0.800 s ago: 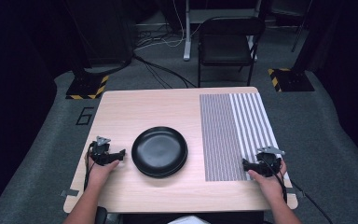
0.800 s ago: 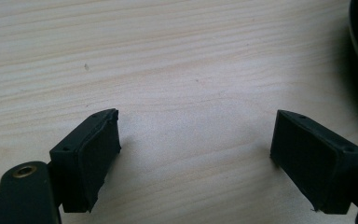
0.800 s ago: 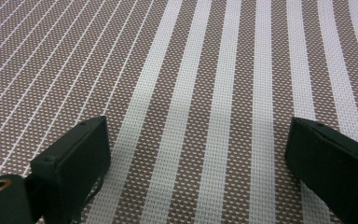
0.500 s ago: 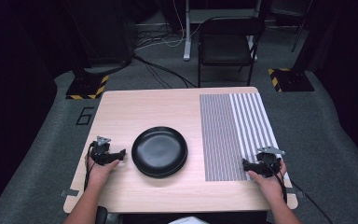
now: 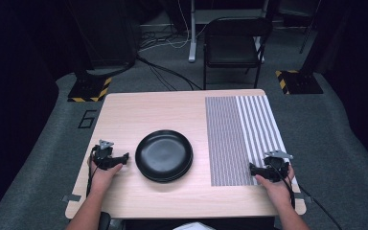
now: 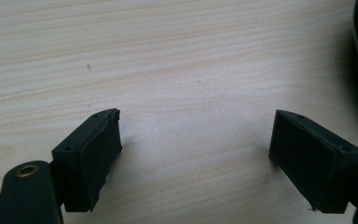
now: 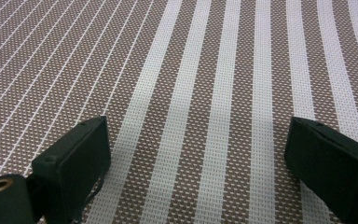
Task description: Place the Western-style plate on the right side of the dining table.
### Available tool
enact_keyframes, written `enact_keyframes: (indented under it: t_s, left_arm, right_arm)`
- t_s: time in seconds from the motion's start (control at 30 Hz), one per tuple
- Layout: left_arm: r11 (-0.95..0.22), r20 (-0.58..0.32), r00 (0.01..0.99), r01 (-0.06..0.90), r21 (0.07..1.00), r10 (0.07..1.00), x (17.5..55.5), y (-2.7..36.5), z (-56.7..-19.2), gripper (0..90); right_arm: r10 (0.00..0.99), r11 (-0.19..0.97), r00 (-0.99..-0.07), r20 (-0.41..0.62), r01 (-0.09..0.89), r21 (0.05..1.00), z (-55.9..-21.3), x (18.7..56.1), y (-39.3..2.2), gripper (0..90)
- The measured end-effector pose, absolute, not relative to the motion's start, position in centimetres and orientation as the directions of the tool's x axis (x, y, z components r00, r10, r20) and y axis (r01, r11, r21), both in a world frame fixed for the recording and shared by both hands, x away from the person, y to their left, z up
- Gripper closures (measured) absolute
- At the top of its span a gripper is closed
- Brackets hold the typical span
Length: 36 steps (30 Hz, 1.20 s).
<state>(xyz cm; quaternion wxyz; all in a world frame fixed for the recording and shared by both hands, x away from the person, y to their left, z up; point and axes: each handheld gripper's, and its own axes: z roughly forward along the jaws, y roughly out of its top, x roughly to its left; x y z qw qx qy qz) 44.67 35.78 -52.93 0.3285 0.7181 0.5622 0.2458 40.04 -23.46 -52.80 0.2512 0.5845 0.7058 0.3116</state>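
The plate (image 5: 164,155) sits on the bench (image 5: 139,110) near the middle of its near half, with the mat (image 5: 242,134) covering the right side. The left gripper (image 5: 124,157) lies just left of the plate; the right gripper (image 5: 252,168) rests on the mat's near right corner.

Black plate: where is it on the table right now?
In the high view, the black plate sits on the wooden table, left of the striped placemat and just right of the left gripper.
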Motion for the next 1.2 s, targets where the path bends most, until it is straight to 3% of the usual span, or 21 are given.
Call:
enact_keyframes:
  t_s: [0.1,0.37,0.43,0.53,0.63,1.2]
  left_arm:
    - [-0.149,-0.014,0.241,0.645,0.749,0.970,44.6,35.8,-52.9,18.4]
    - [-0.132,-0.023,0.232,0.630,0.766,0.973,44.5,36.0,-52.8,34.2]
    - [-0.126,-0.034,0.231,0.640,0.758,0.972,44.4,36.1,-52.6,37.0]
    - [-0.097,-0.061,0.223,0.635,0.767,0.973,44.3,36.1,-52.3,38.8]
    - [-0.085,-0.078,0.228,0.626,0.775,0.971,44.1,36.0,-51.9,40.3]
    - [-0.074,-0.115,0.258,0.624,0.778,0.959,42.8,35.6,-50.9,48.9]
  right_arm:
    - [0.982,0.121,-0.187,0.008,0.668,0.735,-52.8,40.0,-23.4,6.3]
    - [0.985,0.110,-0.174,0.010,0.665,0.739,-52.7,39.9,-23.4,10.4]
    - [0.983,0.134,-0.184,-0.015,0.651,0.748,-52.5,39.7,-23.2,17.4]
    - [0.983,0.143,-0.181,-0.030,0.650,0.746,-52.4,39.6,-23.1,21.3]
    - [0.983,0.132,-0.181,-0.017,0.646,0.752,-52.0,39.4,-23.1,30.8]
    - [0.968,0.151,-0.250,0.019,0.642,0.751,-50.7,39.5,-21.8,44.1]
